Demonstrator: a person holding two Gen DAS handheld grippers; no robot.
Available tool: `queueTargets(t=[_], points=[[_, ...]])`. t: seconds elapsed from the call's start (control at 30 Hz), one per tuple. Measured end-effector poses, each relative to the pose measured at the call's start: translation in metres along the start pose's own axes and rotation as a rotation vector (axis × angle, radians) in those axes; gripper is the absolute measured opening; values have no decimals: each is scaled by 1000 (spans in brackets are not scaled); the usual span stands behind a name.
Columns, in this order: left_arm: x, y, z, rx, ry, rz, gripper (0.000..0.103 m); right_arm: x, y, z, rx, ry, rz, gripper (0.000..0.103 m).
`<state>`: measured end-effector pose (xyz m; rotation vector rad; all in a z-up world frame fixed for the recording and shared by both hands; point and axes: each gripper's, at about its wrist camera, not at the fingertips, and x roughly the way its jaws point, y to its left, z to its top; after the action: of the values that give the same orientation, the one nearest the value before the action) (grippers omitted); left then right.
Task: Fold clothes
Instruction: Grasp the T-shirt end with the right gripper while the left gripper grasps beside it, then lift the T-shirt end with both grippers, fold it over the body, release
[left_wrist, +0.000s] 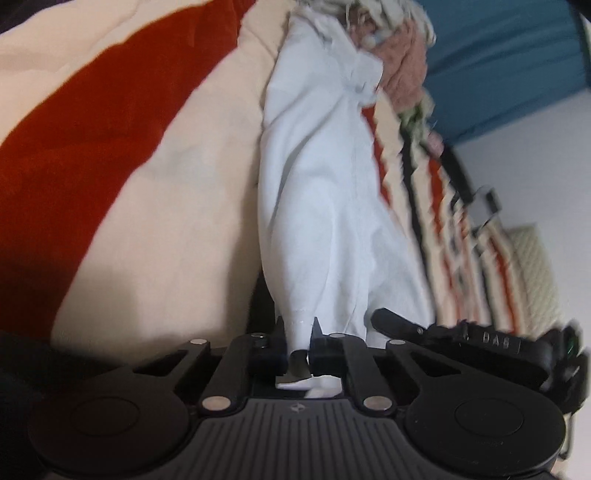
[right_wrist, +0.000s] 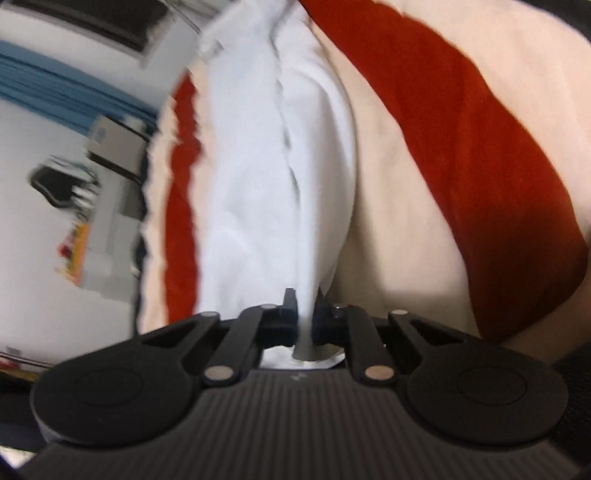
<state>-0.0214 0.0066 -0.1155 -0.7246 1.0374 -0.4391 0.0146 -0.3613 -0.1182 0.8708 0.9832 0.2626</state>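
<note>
Surface: cream-and-red blanket (left_wrist: 122, 155) fills the ground under both of your grippers, with broad red bands curving across it.
Left gripper (left_wrist: 299, 345): jaws pressed together on a corner of the white garment (left_wrist: 314, 206) — a little cloth pokes out behind the fingers.
Right gripper (right_wrist: 304, 314): jaws pinching another bunched edge of the same garment, with a tuft showing behind them.
Garment: one white piece, stretched away from each grip in a long gathered fold over the blanket.
Count: two grippers, one held garment, one pile of other clothes (left_wrist: 391, 48) at its far end.
Edges: the blanket's striped border (left_wrist: 436, 206) runs just right of the garment in your left view; beyond it lie a pale wall and a blue curtain (left_wrist: 517, 51).
Blur: the room past the blanket's edge in your right view is smeared — furniture there cannot be told apart.
</note>
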Motion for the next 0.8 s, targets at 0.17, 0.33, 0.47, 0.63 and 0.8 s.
queueTargets(t=[0.17,0.33,0.47,0.63,0.8], points=[[-33,-23,26,-61,-83,-138,8,-36,19,21,32,-102,147,8],[-89,-68,49,-26,-198,-242,7,-80,58,45,-26,-209,282,8],[-129,-101,52,38,-272,-278,7,-106,82,48,-98,-253,329,8],[-137,-90,2,45,-231,-230,7,-111,65,10,-123,-237,284,8],[-131,-59,-52,20,-158,-164,7,-114,17,-43,-75,-183,226,8]])
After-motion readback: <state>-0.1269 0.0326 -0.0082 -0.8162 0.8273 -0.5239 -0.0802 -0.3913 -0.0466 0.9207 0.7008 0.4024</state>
